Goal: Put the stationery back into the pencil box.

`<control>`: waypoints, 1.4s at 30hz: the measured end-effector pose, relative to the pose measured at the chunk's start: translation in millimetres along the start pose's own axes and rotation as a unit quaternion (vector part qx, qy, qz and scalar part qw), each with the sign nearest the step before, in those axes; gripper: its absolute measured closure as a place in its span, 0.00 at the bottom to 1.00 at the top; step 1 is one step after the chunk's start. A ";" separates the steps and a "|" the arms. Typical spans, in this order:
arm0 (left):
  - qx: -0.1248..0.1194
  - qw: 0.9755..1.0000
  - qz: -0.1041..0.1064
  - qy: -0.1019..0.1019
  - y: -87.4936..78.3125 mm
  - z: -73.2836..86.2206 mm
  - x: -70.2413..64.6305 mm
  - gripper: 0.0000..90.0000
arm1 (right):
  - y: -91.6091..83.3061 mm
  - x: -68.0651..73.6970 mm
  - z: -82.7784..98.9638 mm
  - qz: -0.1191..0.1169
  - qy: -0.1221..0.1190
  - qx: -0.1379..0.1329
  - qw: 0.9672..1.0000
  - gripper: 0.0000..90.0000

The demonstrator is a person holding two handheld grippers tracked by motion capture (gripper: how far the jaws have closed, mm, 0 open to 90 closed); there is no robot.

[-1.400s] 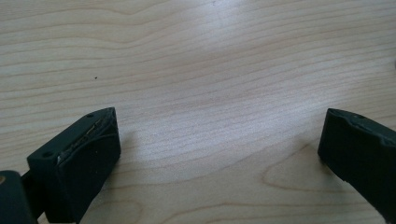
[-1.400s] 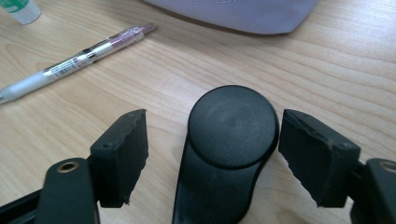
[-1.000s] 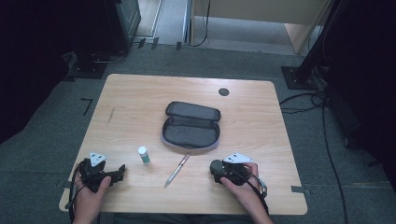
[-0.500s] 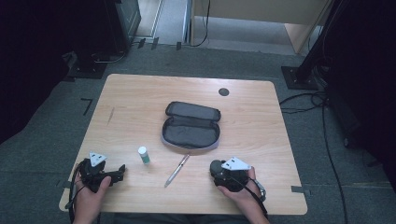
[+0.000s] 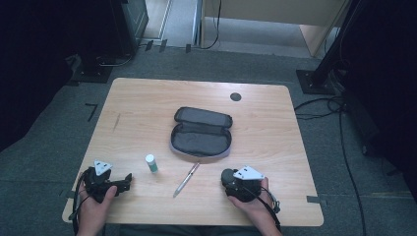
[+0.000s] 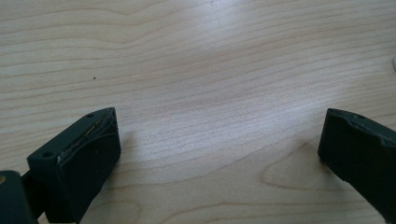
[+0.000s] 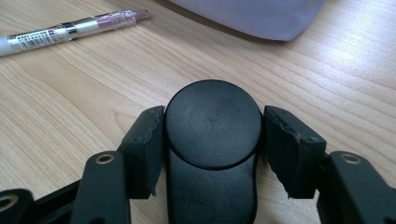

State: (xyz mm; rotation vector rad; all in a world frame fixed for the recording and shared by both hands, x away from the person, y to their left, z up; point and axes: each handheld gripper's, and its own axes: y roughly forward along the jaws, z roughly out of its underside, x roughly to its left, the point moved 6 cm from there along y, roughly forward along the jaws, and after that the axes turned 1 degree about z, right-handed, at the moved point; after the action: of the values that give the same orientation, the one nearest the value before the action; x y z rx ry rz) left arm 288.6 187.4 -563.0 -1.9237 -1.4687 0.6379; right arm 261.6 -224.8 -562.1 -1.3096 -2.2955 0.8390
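Both hands rest low: right tool (image 7: pixel 212 135) clamps a black round object (image 7: pixel 213 123) (left tool (image 6: pixel 217 140) gapes wide).

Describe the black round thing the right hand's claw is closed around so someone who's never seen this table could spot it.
Start at the open grey pencil case in the middle of the wooden table, then drop toward the near right edge. There the right claw grips a black round-ended object, its pads against both sides. Unlike the slim pen and small white bottle nearby, it is matte black and blunt.
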 end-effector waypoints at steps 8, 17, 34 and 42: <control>0.000 1.000 0.000 0.000 -0.1 -0.1 0.1 0.00 | -0.8 -4.1 -0.6 0.003 0.009 0.000 1.000 0.46; 0.000 1.000 0.000 -0.001 0.0 -0.1 0.0 0.00 | -9.1 -10.4 -11.7 -0.008 0.032 -0.020 0.999 0.46; 0.000 1.000 0.000 0.000 0.1 -0.1 0.0 0.00 | -25.0 -4.2 -41.1 -0.013 0.012 -0.059 0.998 0.47; 0.000 1.000 0.000 0.000 0.0 -0.1 0.0 0.00 | -30.5 -1.7 -55.1 -0.014 0.005 -0.076 0.997 0.47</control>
State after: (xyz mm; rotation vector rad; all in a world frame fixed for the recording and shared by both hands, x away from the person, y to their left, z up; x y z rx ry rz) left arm 288.6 187.4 -562.9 -1.9236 -1.4682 0.6383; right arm 274.4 -220.9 -500.5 -1.3362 -2.4044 0.6570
